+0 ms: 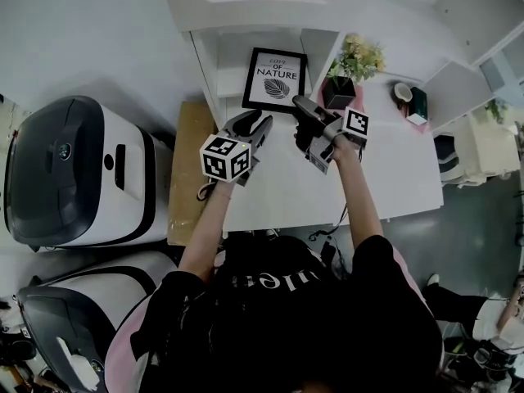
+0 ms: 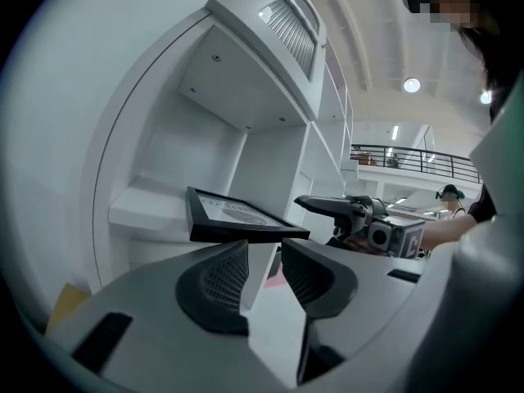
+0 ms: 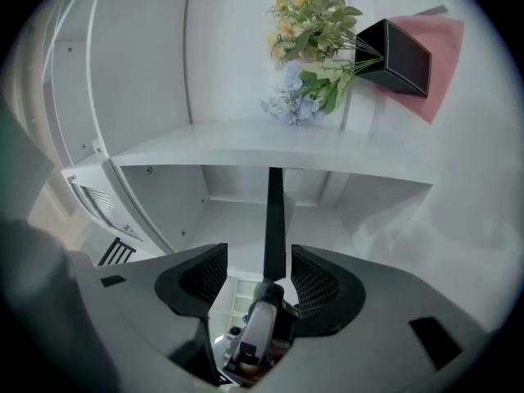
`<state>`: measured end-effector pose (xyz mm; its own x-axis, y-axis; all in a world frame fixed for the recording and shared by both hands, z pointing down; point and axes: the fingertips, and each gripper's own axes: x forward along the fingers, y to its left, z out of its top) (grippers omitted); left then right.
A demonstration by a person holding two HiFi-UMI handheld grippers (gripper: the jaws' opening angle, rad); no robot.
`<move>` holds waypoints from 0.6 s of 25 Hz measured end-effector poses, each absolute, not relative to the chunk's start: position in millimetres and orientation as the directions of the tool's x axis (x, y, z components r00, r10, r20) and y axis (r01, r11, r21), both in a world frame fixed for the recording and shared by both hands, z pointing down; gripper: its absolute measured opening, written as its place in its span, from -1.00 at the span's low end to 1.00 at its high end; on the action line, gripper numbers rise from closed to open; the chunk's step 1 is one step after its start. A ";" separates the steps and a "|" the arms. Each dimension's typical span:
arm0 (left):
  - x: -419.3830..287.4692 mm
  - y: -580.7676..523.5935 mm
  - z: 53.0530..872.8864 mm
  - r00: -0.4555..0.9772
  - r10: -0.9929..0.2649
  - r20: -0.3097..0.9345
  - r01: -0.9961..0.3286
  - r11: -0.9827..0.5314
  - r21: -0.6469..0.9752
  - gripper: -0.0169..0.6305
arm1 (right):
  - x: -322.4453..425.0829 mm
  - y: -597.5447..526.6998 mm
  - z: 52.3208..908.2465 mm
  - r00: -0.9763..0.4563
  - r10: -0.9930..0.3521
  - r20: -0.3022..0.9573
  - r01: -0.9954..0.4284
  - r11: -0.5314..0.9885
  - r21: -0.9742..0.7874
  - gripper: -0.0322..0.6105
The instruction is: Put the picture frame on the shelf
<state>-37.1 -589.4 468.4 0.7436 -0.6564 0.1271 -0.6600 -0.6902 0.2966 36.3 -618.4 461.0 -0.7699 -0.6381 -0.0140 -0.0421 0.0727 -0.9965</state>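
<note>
Evidently, the picture frame (image 1: 275, 79) stood upright in the lower compartment of the white shelf (image 1: 209, 64), with its print facing outward.

The right gripper (image 1: 300, 103) was at the frame's lower right corner and pointed into the compartment. In the right gripper view the frame (image 3: 274, 211) showed edge-on between the jaws of that gripper (image 3: 259, 256). The jaws stood wide, with a gap on each side of the edge, so the pads did not press on it.

The left gripper (image 1: 262, 123) was just below the frame's lower left part and apart from it. In the left gripper view its jaws (image 2: 264, 260) stood a narrow way apart and gripped no object. The frame (image 2: 237, 217) lay beyond the tips, and the right gripper (image 2: 315, 205) was on the frame's far side.

The frame's right side was near the compartment's right wall. More room was open at its left side, and some above it under the shelf board.

A plant in a black pot (image 1: 344, 84) stood on the counter (image 1: 393, 170) just past that wall, near the right gripper. The counter lay bare from the grippers back to its front edge. A brown board (image 1: 190, 170) lay along the counter's left edge, with two white and black machines (image 1: 78, 170) beyond it.
</note>
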 end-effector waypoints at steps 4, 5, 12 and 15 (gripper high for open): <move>-27.6 -602.4 468.0 0.759 -0.636 0.139 -0.647 -0.711 0.277 -0.57 | 48.3 -608.8 463.0 -0.762 -0.648 0.015 -0.096 0.090 -0.991 -0.16; -24.9 -605.7 467.8 0.762 -0.631 0.143 -0.643 -0.716 0.272 -0.57 | 50.4 -605.9 463.1 -0.761 -0.649 0.020 -0.106 0.093 -0.990 -0.16; -16.4 -626.0 464.1 0.764 -0.626 0.154 -0.643 -0.720 0.263 -0.57 | 56.1 -582.8 466.3 -0.759 -0.650 0.030 -0.139 0.116 -0.984 -0.16; -15.5 -627.5 461.9 0.765 -0.627 0.148 -0.641 -0.720 0.265 -0.57 | 55.2 -573.9 467.7 -0.759 -0.649 0.057 -0.191 0.138 -0.972 -0.16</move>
